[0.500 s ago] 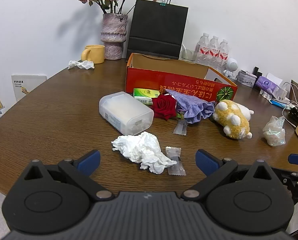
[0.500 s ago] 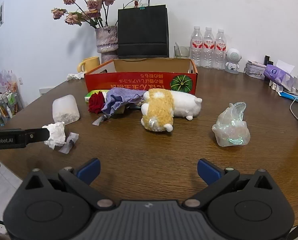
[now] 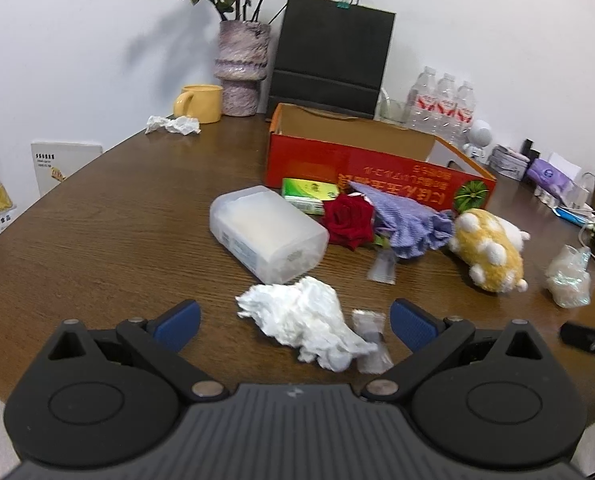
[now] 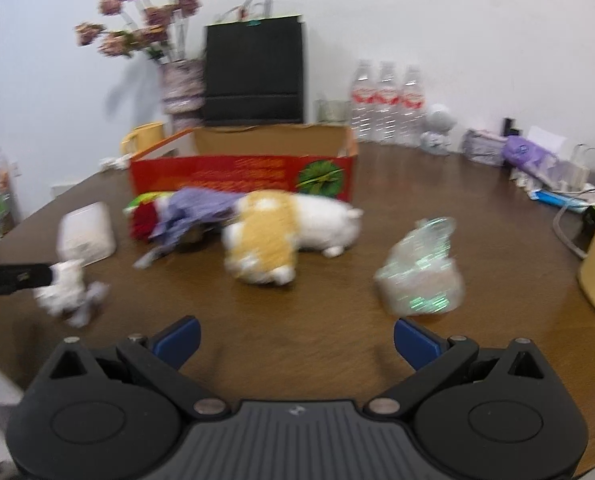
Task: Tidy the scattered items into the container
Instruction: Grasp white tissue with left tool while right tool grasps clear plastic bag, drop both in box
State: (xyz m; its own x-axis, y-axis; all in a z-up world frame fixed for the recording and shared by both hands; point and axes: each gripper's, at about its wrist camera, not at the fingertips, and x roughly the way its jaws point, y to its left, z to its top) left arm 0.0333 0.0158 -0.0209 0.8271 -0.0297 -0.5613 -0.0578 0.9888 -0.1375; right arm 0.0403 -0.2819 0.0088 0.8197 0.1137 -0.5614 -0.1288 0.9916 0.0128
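Brown wood table (image 3: 97, 232) holds everything, and going from the left there is one yellow mug (image 3: 199, 103) with one crumpled tissue (image 3: 173, 125) just in front of it, then one vase (image 3: 240, 68) of dried roses and one black bag (image 3: 329, 64) against the wall. One red box (image 3: 361, 164), open at the top, stands in front of the bag. Before the box lies the scatter: one clear plastic case (image 3: 267, 232), one green packet (image 3: 307, 194) touching the box's front, one red rose (image 3: 349, 222) in a purple wrap (image 3: 405, 220), one yellow-and-white plush (image 3: 487, 246), and one shiny bag (image 3: 568, 280) furthest right. Two small clear wrappers lie out as well, one (image 3: 383, 266) under the purple wrap and one (image 3: 371, 340) touching the big tissue wad (image 3: 305, 320) nearest me. The left gripper (image 3: 293, 320) hangs low over that wad with its blue fingers (image 3: 177, 322) spread wide on either side, gripping nothing. Three water bottles (image 3: 443, 106) stand behind the box beside one small white figure (image 3: 479, 136). In the blurred right view, the right gripper (image 4: 295, 338) is also spread wide and empty, above bare wood short of the plush (image 4: 277, 236) and the shiny bag (image 4: 421, 276).
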